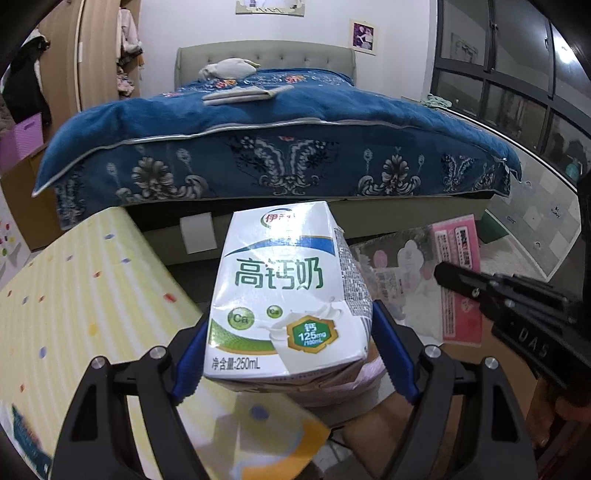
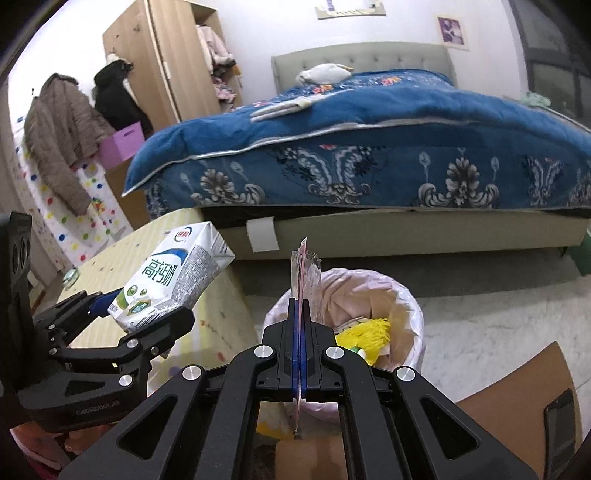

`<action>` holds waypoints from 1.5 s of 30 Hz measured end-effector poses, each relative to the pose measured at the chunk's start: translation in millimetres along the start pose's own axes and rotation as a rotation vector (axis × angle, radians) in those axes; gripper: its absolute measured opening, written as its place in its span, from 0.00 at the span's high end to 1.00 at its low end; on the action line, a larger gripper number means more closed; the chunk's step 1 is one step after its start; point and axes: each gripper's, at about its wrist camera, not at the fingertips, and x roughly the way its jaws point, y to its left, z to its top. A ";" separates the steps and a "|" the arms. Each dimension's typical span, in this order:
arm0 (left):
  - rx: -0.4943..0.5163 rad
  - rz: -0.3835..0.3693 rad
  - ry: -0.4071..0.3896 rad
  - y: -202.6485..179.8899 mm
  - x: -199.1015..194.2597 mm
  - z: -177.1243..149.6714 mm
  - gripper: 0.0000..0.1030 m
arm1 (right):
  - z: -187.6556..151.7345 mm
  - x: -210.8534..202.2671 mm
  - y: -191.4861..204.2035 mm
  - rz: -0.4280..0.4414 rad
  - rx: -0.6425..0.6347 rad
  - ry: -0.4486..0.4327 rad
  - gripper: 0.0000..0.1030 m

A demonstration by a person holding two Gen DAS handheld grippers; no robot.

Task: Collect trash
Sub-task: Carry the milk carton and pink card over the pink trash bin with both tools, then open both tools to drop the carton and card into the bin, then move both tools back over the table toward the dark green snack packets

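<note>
The left gripper (image 1: 291, 354) clamps a milk carton (image 1: 284, 291); the right gripper (image 2: 300, 314) pinches a flat wrapper (image 2: 304, 273) above the bin (image 2: 410, 306).

Spreading across the room, a bed (image 1: 280, 147) under a blue patterned quilt (image 2: 369, 122); standing open at the left, a wooden wardrobe (image 2: 162, 55); hanging nearby, a brown jacket (image 2: 62, 136); sitting beside it, a purple box (image 2: 122, 146); hanging on the wall, a small picture (image 1: 364, 35).

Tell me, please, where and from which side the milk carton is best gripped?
Grip the milk carton near its base, pads on its two narrow flat sides, coming from below its bottom end, as the left gripper does now. Those parallel faces probably seat the pads squarely.
</note>
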 end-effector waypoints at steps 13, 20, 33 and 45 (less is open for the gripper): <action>-0.008 -0.085 0.009 -8.3 54.1 28.9 0.12 | 10.5 51.9 -55.9 -0.051 0.099 0.020 0.62; -0.067 -0.026 0.038 18.3 40.1 21.3 0.12 | 2.1 41.3 -53.4 -0.078 0.096 0.043 0.52; -0.098 0.109 -0.024 52.2 -56.6 -13.4 0.12 | 1.9 -21.7 -3.8 -0.033 0.015 -0.016 0.52; -0.168 0.251 -0.054 91.6 -125.0 -53.8 0.12 | -1.0 -49.5 85.7 0.086 -0.149 -0.029 0.52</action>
